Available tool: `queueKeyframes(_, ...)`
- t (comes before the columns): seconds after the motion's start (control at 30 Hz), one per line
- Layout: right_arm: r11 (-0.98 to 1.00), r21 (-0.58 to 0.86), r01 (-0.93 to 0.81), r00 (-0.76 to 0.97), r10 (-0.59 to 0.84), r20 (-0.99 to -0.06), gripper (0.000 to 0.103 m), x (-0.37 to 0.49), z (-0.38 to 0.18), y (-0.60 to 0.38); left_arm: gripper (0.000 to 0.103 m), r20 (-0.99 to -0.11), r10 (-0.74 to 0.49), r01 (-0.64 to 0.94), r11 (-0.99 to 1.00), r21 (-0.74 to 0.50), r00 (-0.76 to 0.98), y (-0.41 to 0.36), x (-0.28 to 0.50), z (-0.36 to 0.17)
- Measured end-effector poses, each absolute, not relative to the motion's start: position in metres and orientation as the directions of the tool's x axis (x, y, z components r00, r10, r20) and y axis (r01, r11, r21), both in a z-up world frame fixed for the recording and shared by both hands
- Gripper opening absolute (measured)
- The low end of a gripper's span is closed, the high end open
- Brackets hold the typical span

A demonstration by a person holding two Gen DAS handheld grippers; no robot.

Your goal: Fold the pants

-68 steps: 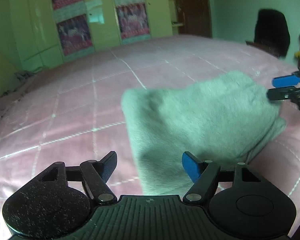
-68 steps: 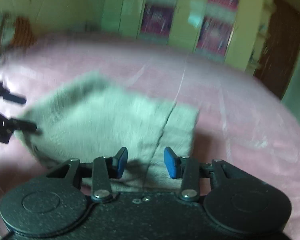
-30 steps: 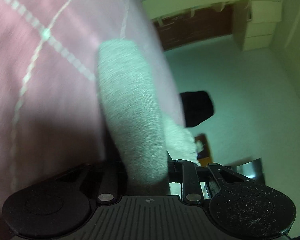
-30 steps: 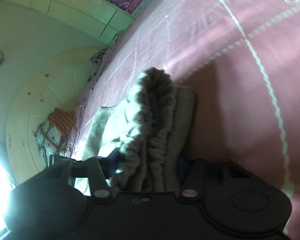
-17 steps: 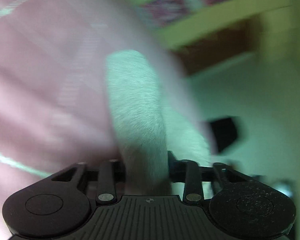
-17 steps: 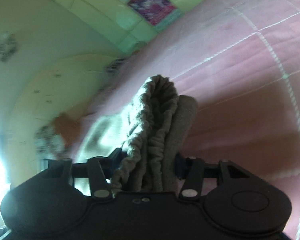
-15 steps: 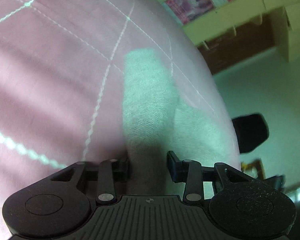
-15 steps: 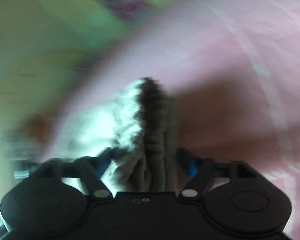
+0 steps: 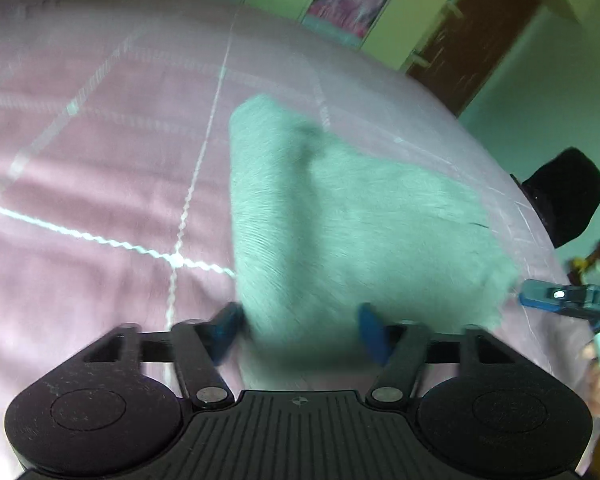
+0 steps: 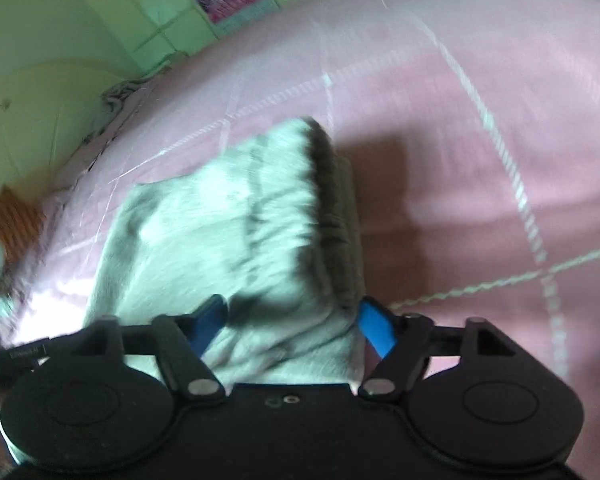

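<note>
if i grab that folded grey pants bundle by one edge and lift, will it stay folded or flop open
Likely flop: the pants look like soft fleecy knit, sagging and creased where they lie on the pink bedspread. The layers are only stacked at the gathered waistband edge, so a one-edge lift would probably let the lower layers peel away. It probably weighs little, and its fuzzy surface should resist slipping.

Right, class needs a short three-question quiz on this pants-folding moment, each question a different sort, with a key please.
1. True or false: the grey pants lie folded on the pink bedspread.
2. Multiple choice: in the right wrist view, the gathered waistband lies toward which side of the bundle? A) picture left B) picture right C) hidden
3. Short answer: what colour are the pads on the left gripper and right gripper?

Key: 1 true. 2 B. 3 blue; both sets of jaws are opening, with the cloth between the pads but no longer pinched.
</note>
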State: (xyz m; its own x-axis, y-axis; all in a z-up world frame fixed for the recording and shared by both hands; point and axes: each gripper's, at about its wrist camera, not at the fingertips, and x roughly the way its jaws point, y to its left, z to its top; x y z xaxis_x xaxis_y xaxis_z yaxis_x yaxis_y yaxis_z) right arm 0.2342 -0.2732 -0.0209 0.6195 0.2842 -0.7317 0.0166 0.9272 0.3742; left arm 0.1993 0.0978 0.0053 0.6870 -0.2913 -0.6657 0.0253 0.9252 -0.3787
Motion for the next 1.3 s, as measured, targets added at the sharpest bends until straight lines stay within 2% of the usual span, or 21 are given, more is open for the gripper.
queueKeyframes(0.03,0.936,0.352,-0.006,0.641,0.274,-0.717,0.073,0.218,-0.011,-0.271,0.095,-0.654,-0.264,0.013,0.932,-0.362,0.709,0.093,0.178,0.015)
queueKeyframes(0.07,0.939,0.342,-0.023,0.656,0.273,-0.704,0.082,0.2,-0.002,-0.264,0.099,-0.644,-0.262,0.023,0.935,-0.354,0.718,0.082,0.158,0.024)
queueKeyframes(0.1,0.942,0.333,-0.034,0.662,0.271,-0.699,0.091,0.178,0.006,-0.259,0.101,-0.63,-0.262,0.038,0.937,-0.346,0.731,0.077,0.133,0.033)
queueKeyframes(0.2,0.964,0.255,-0.078,0.649,0.243,-0.721,0.102,0.118,0.027,-0.242,0.102,-0.611,-0.261,0.033,0.933,-0.358,0.747,0.071,0.065,0.048)
queueKeyframes(0.27,0.97,0.227,-0.091,0.651,0.231,-0.724,0.103,0.078,0.035,-0.231,0.102,-0.614,-0.23,0.001,0.937,-0.349,0.755,0.081,0.026,0.051)
queueKeyframes(0.37,0.971,0.222,-0.09,0.656,0.225,-0.72,0.103,0.036,0.047,-0.208,0.103,-0.63,-0.244,0.038,0.946,-0.322,0.737,0.069,-0.014,0.056)
queueKeyframes(0.47,0.988,0.126,-0.092,0.725,0.154,-0.671,0.103,-0.003,0.061,-0.184,0.103,-0.605,-0.232,0.073,0.958,-0.276,0.762,0.05,-0.049,0.068)
queueKeyframes(0.67,0.994,0.096,-0.056,0.802,0.102,-0.589,0.103,-0.058,0.075,-0.169,0.103,-0.579,-0.249,0.143,0.964,-0.223,0.777,0.021,-0.091,0.075)
queueKeyframes(0.73,0.991,0.122,-0.056,0.802,0.117,-0.586,0.103,-0.067,0.076,-0.176,0.103,-0.584,-0.252,0.151,0.964,-0.217,0.771,0.014,-0.098,0.074)
queueKeyframes(0.97,0.998,0.057,0.007,0.833,0.026,-0.552,0.103,-0.089,0.072,-0.177,0.103,-0.548,-0.249,0.155,0.965,-0.213,0.799,0.008,-0.119,0.075)
queueKeyframes(1.3,0.999,0.033,-0.009,0.866,0.025,-0.5,0.103,-0.094,0.076,-0.164,0.103,-0.503,-0.235,0.137,0.965,-0.224,0.832,0.02,-0.125,0.083)
